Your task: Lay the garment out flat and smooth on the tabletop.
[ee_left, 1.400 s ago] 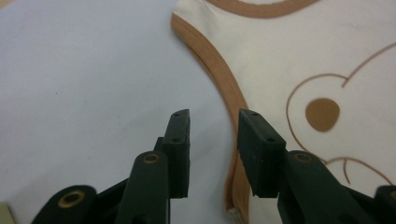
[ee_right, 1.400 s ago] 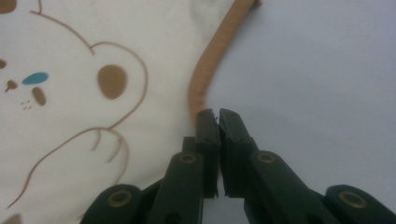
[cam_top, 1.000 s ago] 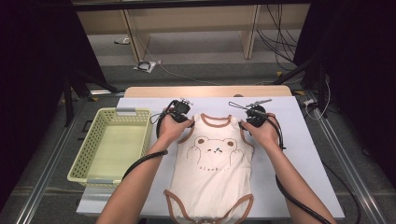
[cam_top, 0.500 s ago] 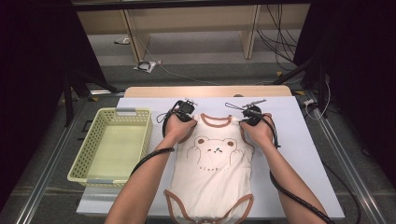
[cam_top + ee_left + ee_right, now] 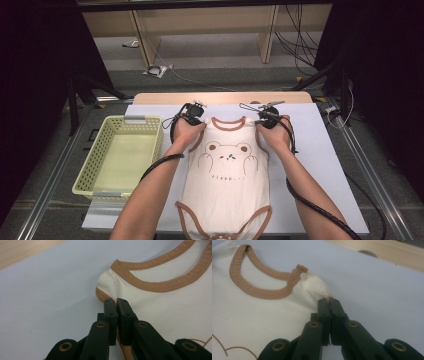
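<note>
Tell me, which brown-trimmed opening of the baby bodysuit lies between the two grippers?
The neck opening, at the far end; the leg openings lie nearest the person.

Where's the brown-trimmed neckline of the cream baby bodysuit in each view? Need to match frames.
High view: the brown-trimmed neckline sits upper centre, between the two hands.
Left gripper view: upper right, curving off the right edge, beyond the closed jaws.
Right gripper view: upper left, a brown loop, left of the jaw tips.
Shared landmark: the pale blue table sheet under the cream baby bodysuit.
</note>
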### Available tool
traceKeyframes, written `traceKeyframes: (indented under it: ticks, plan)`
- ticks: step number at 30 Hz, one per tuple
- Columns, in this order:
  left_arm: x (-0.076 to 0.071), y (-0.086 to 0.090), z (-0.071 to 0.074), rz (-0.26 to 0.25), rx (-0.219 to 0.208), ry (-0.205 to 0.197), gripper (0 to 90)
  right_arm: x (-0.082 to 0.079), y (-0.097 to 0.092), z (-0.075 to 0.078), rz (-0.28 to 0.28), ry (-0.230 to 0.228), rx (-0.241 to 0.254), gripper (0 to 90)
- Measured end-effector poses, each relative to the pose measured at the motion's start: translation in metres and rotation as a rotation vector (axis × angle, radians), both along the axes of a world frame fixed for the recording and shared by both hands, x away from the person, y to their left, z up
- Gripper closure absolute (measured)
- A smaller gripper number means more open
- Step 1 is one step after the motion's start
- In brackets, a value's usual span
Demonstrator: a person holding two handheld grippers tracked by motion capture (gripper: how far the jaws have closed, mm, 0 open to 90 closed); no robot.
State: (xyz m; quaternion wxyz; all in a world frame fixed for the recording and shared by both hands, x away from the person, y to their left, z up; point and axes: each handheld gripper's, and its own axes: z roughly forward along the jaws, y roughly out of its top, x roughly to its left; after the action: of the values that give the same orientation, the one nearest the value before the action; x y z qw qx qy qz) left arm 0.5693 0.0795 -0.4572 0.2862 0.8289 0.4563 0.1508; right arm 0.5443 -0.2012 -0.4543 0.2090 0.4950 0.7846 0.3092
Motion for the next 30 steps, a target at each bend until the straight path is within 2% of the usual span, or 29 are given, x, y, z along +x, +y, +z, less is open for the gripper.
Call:
traceKeyframes:
  ticks: [1, 2, 5, 11, 13, 14, 15, 16, 19, 21, 22, 23, 24, 25, 26, 27, 28, 29, 30]
  plan:
    - [0.001, 0.001, 0.003, 0.006, -0.001, -0.012, 86.6, 0.000, 0.000, 0.000, 0.000, 0.000, 0.000, 89.1]
    - [0.004, 0.003, 0.009, 0.011, 0.010, -0.031, 86.5, 0.002, 0.004, 0.005, 0.006, -0.024, -0.013, 89.1]
    - [0.006, 0.004, 0.016, 0.011, 0.023, -0.037, 86.4, 0.004, 0.008, 0.010, 0.011, -0.035, -0.016, 89.0]
    - [0.010, 0.006, 0.027, 0.024, 0.054, -0.083, 85.3, 0.008, 0.015, 0.021, 0.018, -0.081, -0.036, 88.7]
    - [0.011, 0.007, 0.028, 0.036, 0.067, -0.095, 80.0, 0.010, 0.017, 0.021, 0.026, -0.096, -0.043, 86.1]
    - [0.010, 0.007, 0.028, 0.044, 0.083, -0.104, 80.0, 0.011, 0.017, 0.020, 0.047, -0.094, -0.049, 81.2]
    - [0.009, 0.007, 0.027, 0.051, 0.094, -0.106, 74.7, 0.012, 0.019, 0.018, 0.057, -0.074, -0.059, 76.0]
    - [0.008, 0.007, 0.027, 0.052, 0.102, -0.109, 66.6, 0.010, 0.019, 0.014, 0.060, -0.076, -0.077, 69.4]
    - [0.000, 0.010, 0.027, 0.055, 0.119, -0.121, 61.6, 0.007, 0.016, 0.012, 0.054, -0.064, -0.073, 65.1]
    - [-0.008, 0.015, 0.030, 0.047, 0.112, -0.129, 59.5, 0.001, 0.011, 0.012, 0.060, -0.062, -0.081, 64.1]
    - [-0.019, 0.020, 0.034, 0.046, 0.102, -0.136, 57.9, -0.008, 0.005, 0.013, 0.074, -0.058, -0.077, 63.8]
    - [-0.019, 0.020, 0.034, 0.046, 0.102, -0.136, 56.6, -0.008, 0.005, 0.013, 0.074, -0.058, -0.077, 63.8]
    - [-0.031, 0.025, 0.037, 0.020, 0.094, -0.120, 55.0, -0.021, -0.002, 0.016, 0.091, -0.052, -0.070, 63.5]
    - [-0.031, 0.025, 0.037, 0.020, 0.094, -0.120, 52.7, -0.021, -0.002, 0.016, 0.091, -0.052, -0.070, 63.5]
    - [-0.039, 0.026, 0.038, 0.001, 0.098, -0.109, 52.7, -0.028, -0.006, 0.017, 0.103, -0.044, -0.064, 63.2]
    - [-0.047, 0.028, 0.039, -0.016, 0.102, -0.112, 51.3, -0.037, -0.010, 0.019, 0.115, -0.039, -0.056, 62.6]
    - [-0.067, 0.032, 0.042, -0.049, 0.107, -0.118, 51.1, -0.057, -0.017, 0.022, 0.132, -0.036, -0.040, 62.6]
    - [-0.077, 0.034, 0.042, -0.064, 0.105, -0.121, 50.9, -0.068, -0.020, 0.022, 0.148, -0.032, -0.034, 62.6]
    - [-0.077, 0.034, 0.042, -0.064, 0.105, -0.121, 50.5, -0.079, -0.023, 0.021, 0.160, -0.026, -0.025, 62.3]
